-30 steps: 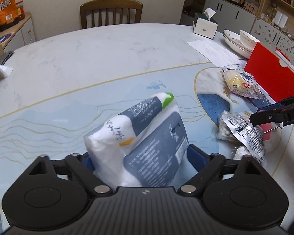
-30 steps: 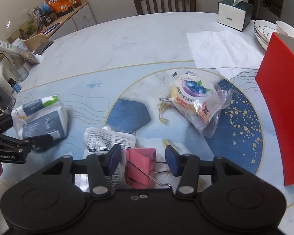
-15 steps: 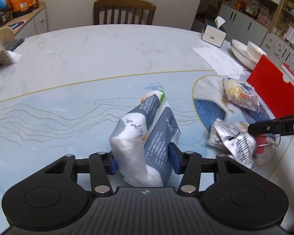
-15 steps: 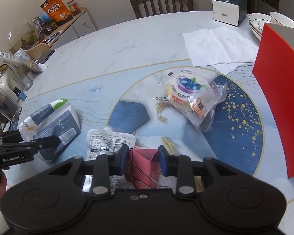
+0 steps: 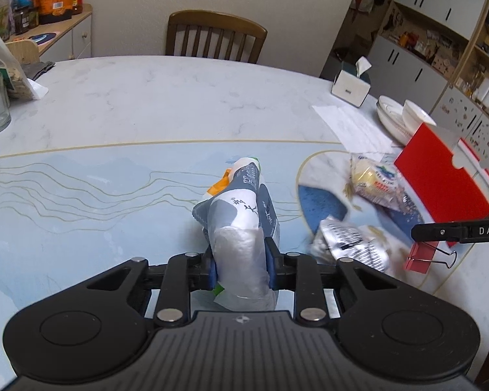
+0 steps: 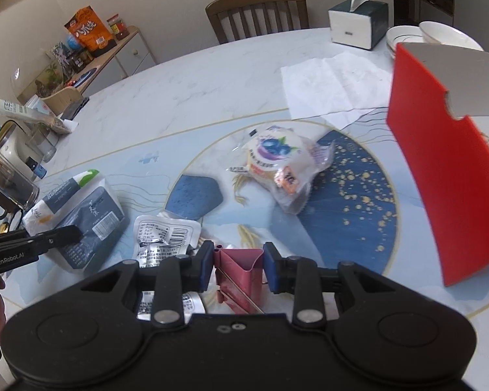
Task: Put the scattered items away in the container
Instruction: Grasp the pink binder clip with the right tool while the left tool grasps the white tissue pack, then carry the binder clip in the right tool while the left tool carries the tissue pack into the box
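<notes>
My left gripper (image 5: 239, 265) is shut on a grey-and-white tissue pack (image 5: 243, 215) and holds it tilted over the table; the pack also shows in the right wrist view (image 6: 81, 215). My right gripper (image 6: 239, 265) is shut on a pink binder clip (image 6: 241, 272), seen in the left wrist view (image 5: 422, 255) lifted above the table. A silver snack packet (image 6: 164, 236) lies beside the clip. A blueberry bread bag (image 6: 278, 161) lies in the middle. The red box (image 6: 440, 166) stands open at the right.
A tissue box (image 6: 358, 24), stacked white bowls (image 6: 433, 34) and a sheet of paper (image 6: 329, 86) sit at the back right. Glass jars and a small bottle (image 6: 16, 176) stand at the left edge. A wooden chair (image 5: 215, 37) is behind the table.
Both grippers have closed, the left on the tissue pack, the right on the pink clip. The pack has turned edge-on and risen off the table. The clip is lifted too.
</notes>
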### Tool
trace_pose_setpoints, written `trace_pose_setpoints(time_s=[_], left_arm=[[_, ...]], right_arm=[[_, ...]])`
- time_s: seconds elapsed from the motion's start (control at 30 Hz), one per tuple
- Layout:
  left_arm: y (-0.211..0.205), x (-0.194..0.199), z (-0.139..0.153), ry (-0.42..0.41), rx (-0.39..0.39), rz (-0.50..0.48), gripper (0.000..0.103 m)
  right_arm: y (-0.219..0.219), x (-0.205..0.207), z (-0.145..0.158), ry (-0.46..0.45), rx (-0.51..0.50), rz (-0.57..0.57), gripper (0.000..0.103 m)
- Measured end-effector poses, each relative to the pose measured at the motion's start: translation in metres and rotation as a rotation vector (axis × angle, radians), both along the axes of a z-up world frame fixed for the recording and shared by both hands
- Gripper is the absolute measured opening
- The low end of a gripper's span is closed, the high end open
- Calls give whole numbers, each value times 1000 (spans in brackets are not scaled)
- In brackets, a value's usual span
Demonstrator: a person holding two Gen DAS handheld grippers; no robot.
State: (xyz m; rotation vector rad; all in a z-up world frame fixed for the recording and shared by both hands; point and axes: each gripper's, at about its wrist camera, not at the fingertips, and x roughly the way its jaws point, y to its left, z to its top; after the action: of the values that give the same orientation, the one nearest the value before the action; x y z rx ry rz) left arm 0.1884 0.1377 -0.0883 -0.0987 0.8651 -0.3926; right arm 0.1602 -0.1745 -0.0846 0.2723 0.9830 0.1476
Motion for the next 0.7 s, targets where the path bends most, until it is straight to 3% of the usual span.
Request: trace_pose_setpoints(time_s=[0.4,0.7], left_arm=[[-26,-32,28,-12,-38,55,25],[-62,-49,45,-24,-45,45,25]], right_arm=[[-37,-22,32,-54,39,2,31],[-69,-28,58,-107,73,6,31]])
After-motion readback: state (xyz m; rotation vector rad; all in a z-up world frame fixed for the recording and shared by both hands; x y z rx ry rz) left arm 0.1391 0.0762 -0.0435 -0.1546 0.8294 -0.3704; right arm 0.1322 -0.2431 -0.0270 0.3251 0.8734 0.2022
